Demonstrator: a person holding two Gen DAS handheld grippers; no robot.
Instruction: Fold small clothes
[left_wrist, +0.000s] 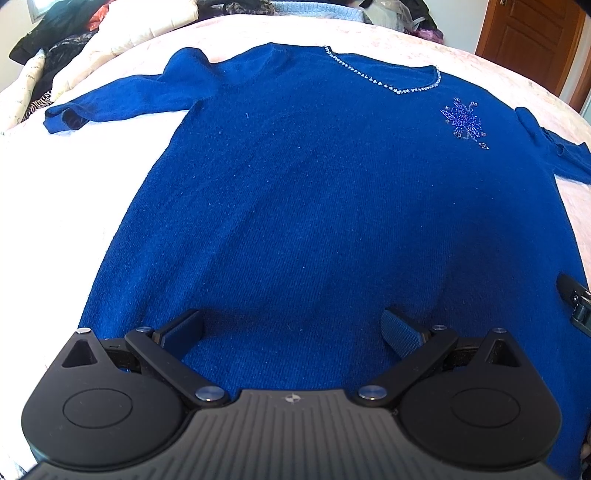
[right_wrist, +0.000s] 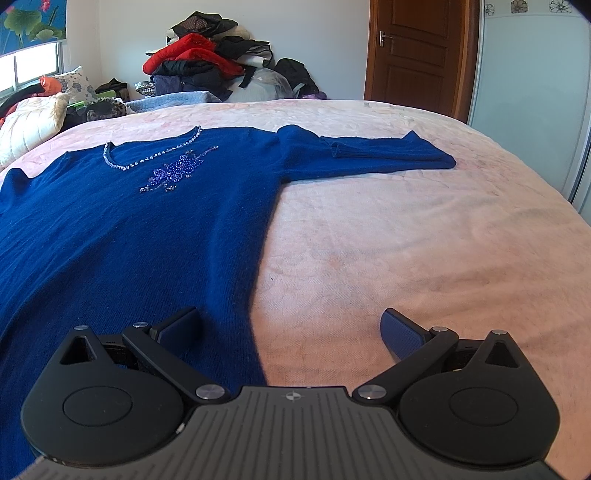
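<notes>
A blue knit sweater (left_wrist: 314, 192) with a beaded neckline and a sequin flower lies flat, front up, on the pink bedspread (left_wrist: 74, 206). It also shows in the right wrist view (right_wrist: 129, 229), with its right sleeve (right_wrist: 369, 155) folded back on itself. My left gripper (left_wrist: 291, 325) is open and empty over the lower middle of the sweater. My right gripper (right_wrist: 291, 326) is open and empty over the sweater's right side edge near the hem, left finger over cloth, right finger over bedspread (right_wrist: 424, 240). Part of the right gripper (left_wrist: 576, 299) shows at the left view's right edge.
A pile of clothes (right_wrist: 207, 62) lies beyond the far edge of the bed, with pillows (right_wrist: 33, 122) at the far left. A wooden door (right_wrist: 413, 51) and a white wardrobe (right_wrist: 532, 74) stand at the back right.
</notes>
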